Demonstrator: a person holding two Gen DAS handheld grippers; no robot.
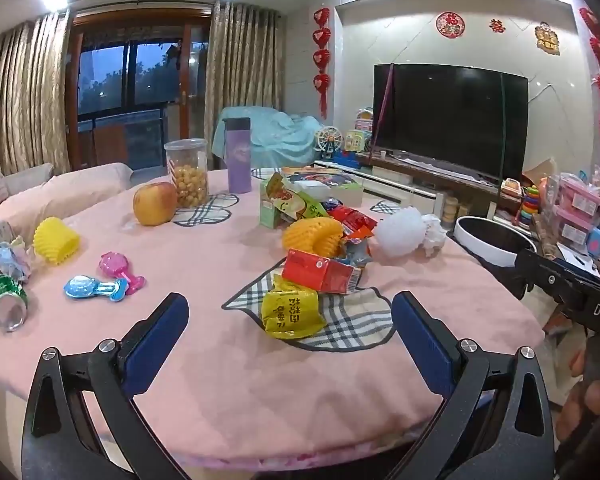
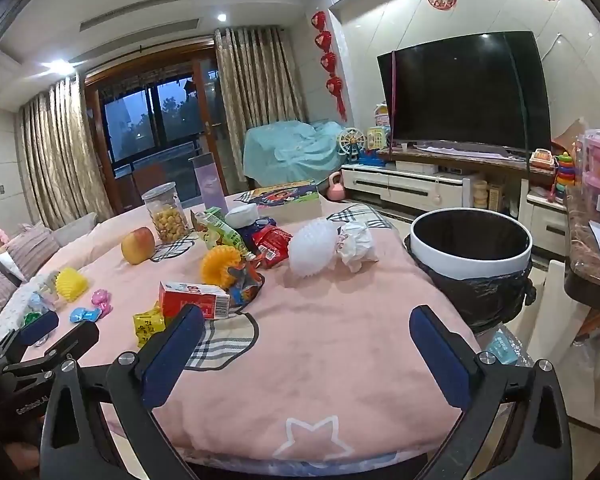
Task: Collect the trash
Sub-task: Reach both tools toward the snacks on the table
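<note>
Hovering over the near edge of the pink-covered table [image 1: 204, 380], the left gripper [image 1: 290, 310] and right gripper [image 2: 306, 324] both stand spread wide and empty. Just past the left one a yellow snack packet [image 1: 290, 312] lies flat on a plaid mat [image 1: 352, 320], with a red carton [image 1: 320, 272] on its side behind it, long axis running left to right. Farther back stand a clear jar [image 1: 187, 174] part-filled with yellow balls and a purple bottle [image 1: 239, 156], while beside the table's right edge the black-lined white bin [image 2: 472, 250] opens upward, its inside too dark to tell.

Pink blanket [image 2: 340, 340] — plaid mat [image 1: 340, 320], yellow packet [image 1: 290, 312]
</note>
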